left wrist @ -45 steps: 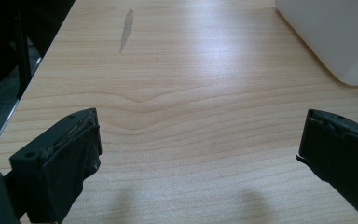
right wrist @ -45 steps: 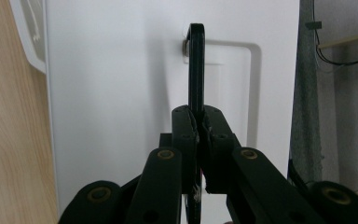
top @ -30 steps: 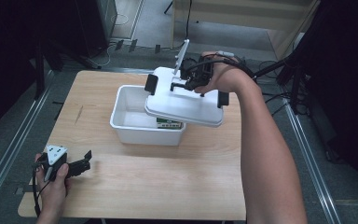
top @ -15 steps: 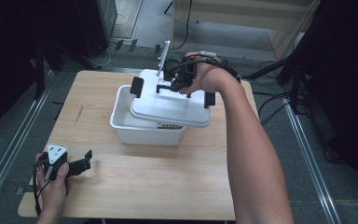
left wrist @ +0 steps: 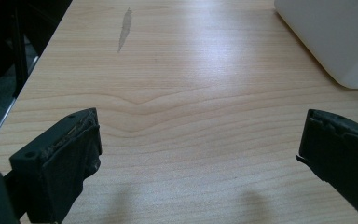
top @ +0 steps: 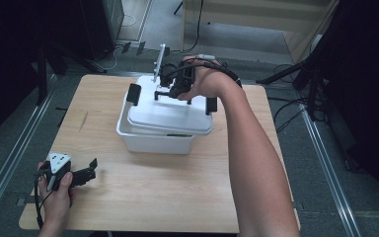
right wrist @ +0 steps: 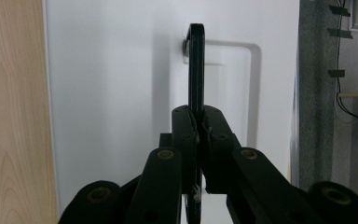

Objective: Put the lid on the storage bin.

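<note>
Left gripper (top: 90, 171) sits near the table's (top: 143, 202) front-left corner w/ jaws spread wide on bare wood, while toward the back-centre the right gripper (top: 170, 94) is clamped on the black handle (right wrist: 196, 65) of the white lid (top: 170, 116), which lies slightly askew over the white bin (top: 153, 140).

No legible txt anywhere.

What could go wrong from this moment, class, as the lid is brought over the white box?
1. The right gripper pinches only the lid's thin black handle, so the white lid might swing or slip.
2. The lid sits skewed over the white box; it may catch the rim instead of seating.
3. The left gripper rests open, apart from the box, so nothing steadies it.
</note>
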Motion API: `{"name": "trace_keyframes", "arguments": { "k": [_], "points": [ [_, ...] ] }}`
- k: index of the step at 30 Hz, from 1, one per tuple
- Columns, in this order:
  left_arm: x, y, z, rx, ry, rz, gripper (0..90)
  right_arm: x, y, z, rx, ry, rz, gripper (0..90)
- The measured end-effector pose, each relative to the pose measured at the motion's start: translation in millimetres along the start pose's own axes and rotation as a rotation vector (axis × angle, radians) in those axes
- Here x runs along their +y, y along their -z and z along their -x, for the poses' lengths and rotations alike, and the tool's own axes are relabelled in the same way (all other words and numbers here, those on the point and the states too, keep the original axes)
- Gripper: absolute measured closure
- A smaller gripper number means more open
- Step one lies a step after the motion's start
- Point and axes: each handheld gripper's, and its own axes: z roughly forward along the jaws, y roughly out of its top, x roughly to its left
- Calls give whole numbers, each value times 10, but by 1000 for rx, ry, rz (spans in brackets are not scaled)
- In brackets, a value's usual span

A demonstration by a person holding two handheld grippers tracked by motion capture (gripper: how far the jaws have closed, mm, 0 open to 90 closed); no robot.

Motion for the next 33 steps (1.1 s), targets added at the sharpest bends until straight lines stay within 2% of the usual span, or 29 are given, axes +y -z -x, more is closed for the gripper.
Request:
{"name": "trace_keyframes", "arguments": {
  "k": [4,6,12,16,17,19,20,21,22,33],
  "points": [
    [0,2,-2,-1,1,-1,0,41,-26,-12,6,11,5,860],
    [0,1,0,0,0,1,0,59,-26,-29,6,-1,-5,860],
    [-3,4,-4,-2,4,6,0,124,-67,-40,13,21,3,860],
    [-5,13,-7,-4,4,3,0,168,-99,-67,18,12,-12,860],
    [-5,15,-8,-4,4,4,0,180,-114,-60,18,31,-1,860],
    [-6,16,-9,-5,5,5,0,204,-118,-74,22,21,-7,860],
    [-7,17,-9,-5,4,5,0,216,-126,-67,24,35,2,860],
    [-7,18,-9,-5,4,5,0,228,-121,-81,25,17,-8,859],
    [-8,18,-9,-5,3,6,0,235,-130,-73,25,31,2,860],
    [-7,18,-8,-4,1,2,0,295,-186,-89,35,33,-11,860]
  ]
}}
